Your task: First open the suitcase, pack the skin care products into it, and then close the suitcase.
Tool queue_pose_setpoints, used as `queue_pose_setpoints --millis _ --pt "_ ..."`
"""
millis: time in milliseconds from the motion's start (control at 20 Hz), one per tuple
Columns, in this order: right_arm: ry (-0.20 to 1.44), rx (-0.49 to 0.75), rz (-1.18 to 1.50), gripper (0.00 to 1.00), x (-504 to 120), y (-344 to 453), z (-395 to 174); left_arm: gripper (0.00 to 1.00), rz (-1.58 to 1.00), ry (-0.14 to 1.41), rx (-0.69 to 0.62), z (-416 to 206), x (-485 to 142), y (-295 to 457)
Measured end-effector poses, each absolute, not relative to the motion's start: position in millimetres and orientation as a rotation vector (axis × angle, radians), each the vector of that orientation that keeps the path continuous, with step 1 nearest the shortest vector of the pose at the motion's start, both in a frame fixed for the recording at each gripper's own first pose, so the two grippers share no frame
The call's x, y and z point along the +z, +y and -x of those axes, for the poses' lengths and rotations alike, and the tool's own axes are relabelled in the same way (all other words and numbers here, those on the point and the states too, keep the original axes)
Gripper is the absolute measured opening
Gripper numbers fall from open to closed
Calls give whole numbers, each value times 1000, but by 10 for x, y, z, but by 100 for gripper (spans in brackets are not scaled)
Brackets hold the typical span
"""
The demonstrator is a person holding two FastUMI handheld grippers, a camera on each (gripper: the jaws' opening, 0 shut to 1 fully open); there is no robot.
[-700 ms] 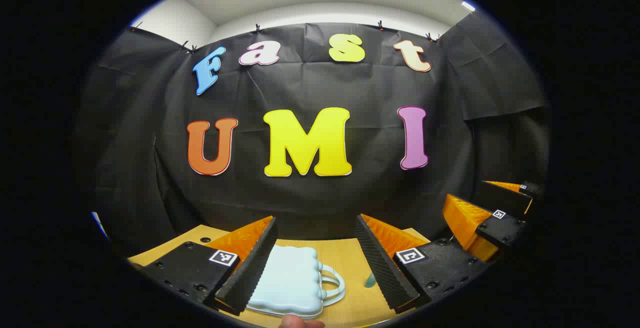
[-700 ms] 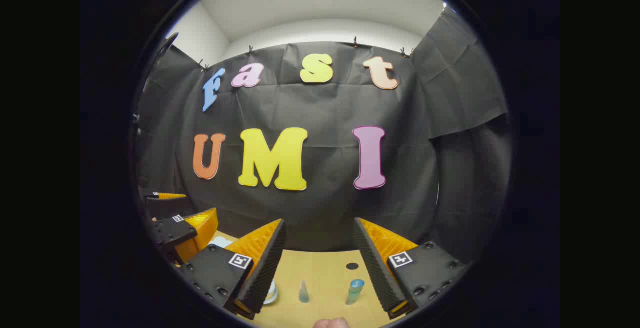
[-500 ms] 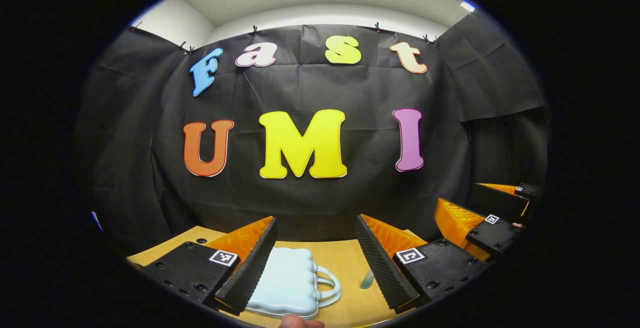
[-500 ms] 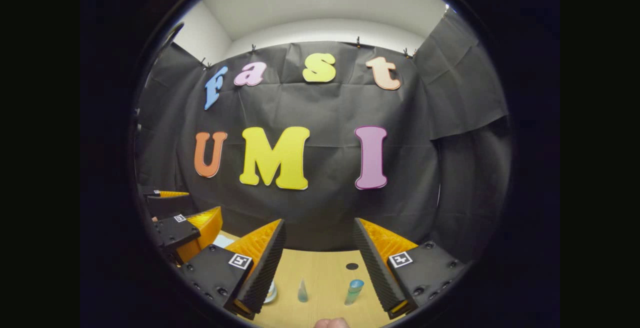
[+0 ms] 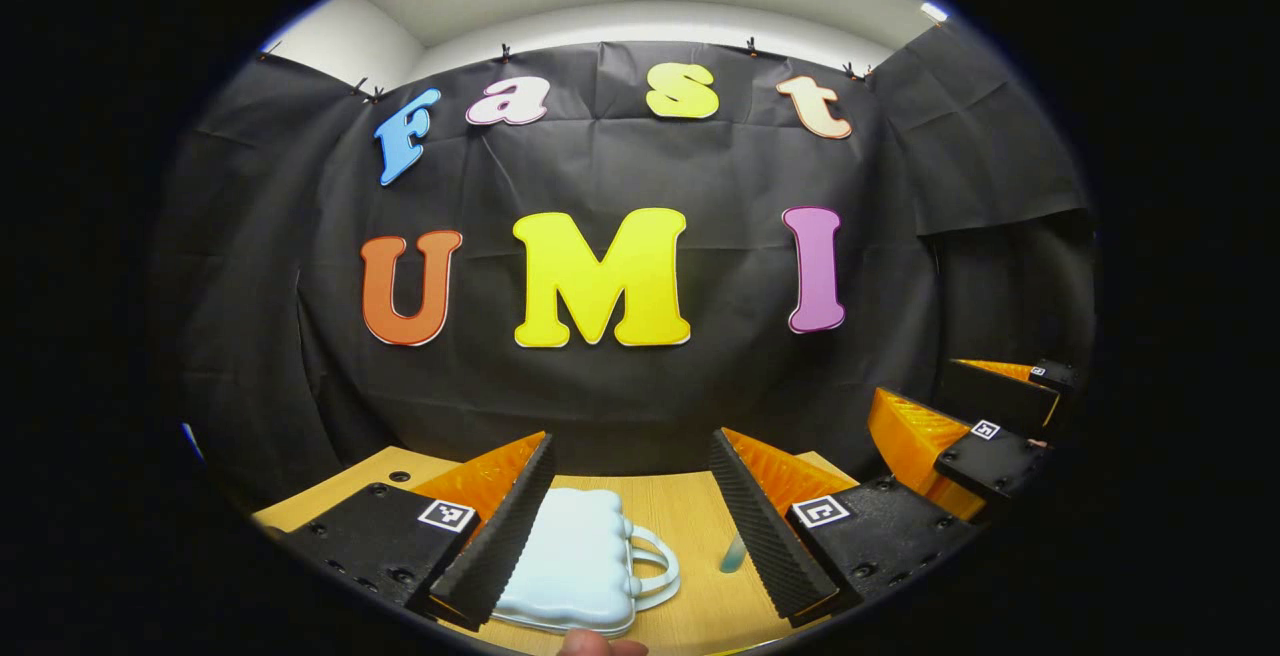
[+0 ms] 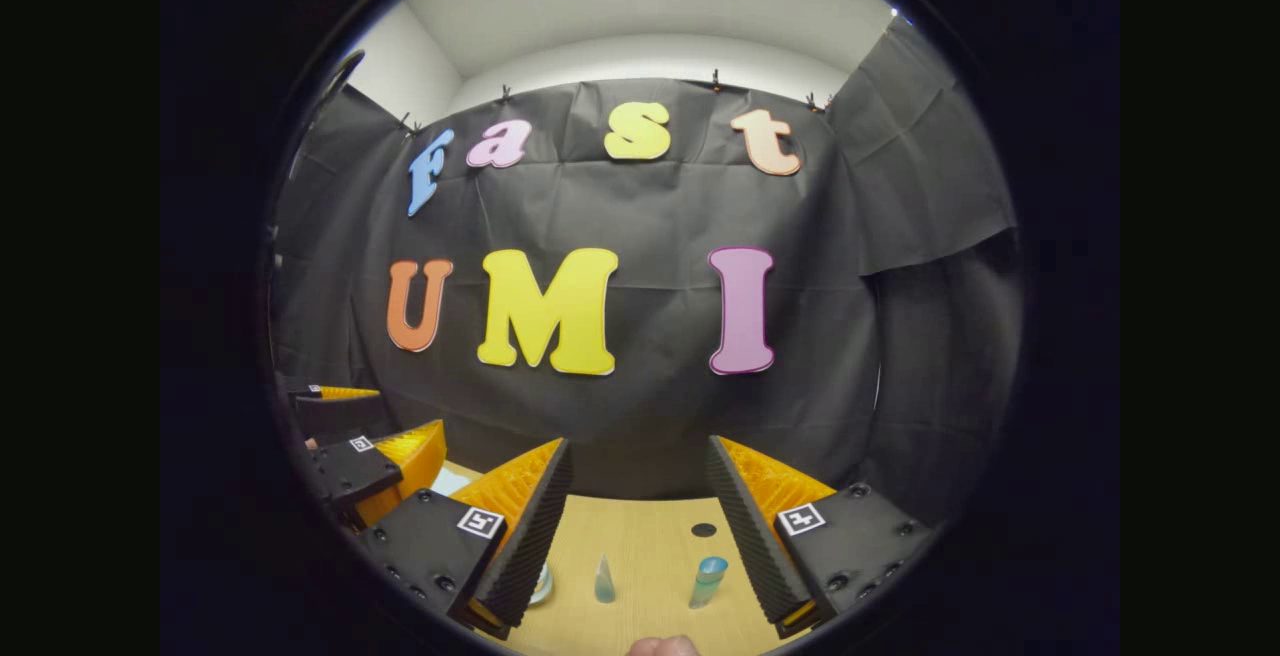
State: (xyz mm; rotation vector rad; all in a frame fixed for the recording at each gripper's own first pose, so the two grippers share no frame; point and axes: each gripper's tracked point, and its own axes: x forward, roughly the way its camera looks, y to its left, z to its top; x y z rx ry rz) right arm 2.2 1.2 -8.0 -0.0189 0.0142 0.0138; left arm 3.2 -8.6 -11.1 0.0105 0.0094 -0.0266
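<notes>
A small pale blue suitcase (image 5: 575, 566) with a looped handle lies shut on the wooden table (image 5: 690, 506), partly behind my left finger in the left gripper view. My left gripper (image 5: 632, 451) hovers open above it, nothing between its fingers. A teal bottle (image 5: 733, 556) peeks out beside the left gripper's right finger. In the right gripper view, a teal bottle (image 6: 707, 581), a small cone-shaped tube (image 6: 604, 581) and a jar (image 6: 541, 586), half hidden by a finger, stand on the table. My right gripper (image 6: 640, 456) is open above them. It also appears as the right gripper (image 5: 960, 416) in the left gripper view, and the left gripper (image 6: 375, 426) appears in the right gripper view.
A round hole (image 6: 704, 530) sits in the tabletop behind the bottle, and another hole (image 5: 399, 477) at the table's far left. The black cloth wall rises right behind the table's far edge. A fingertip (image 5: 600, 646) shows at the bottom edge.
Both grippers have tipped or moved slightly, so the table and its objects sit a little higher and more visible; the suitcase and the products have not moved.
</notes>
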Motion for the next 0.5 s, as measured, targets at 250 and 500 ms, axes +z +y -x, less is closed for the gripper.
queue_pose_setpoints --millis 250,500 --pt "49 -16 40 81 -212 -204 22 99 -53 46 -92 -30 -320 -234" --pt "88 -97 91 80 -358 -683 140 99 -219 178 -173 -104 -846 -344"
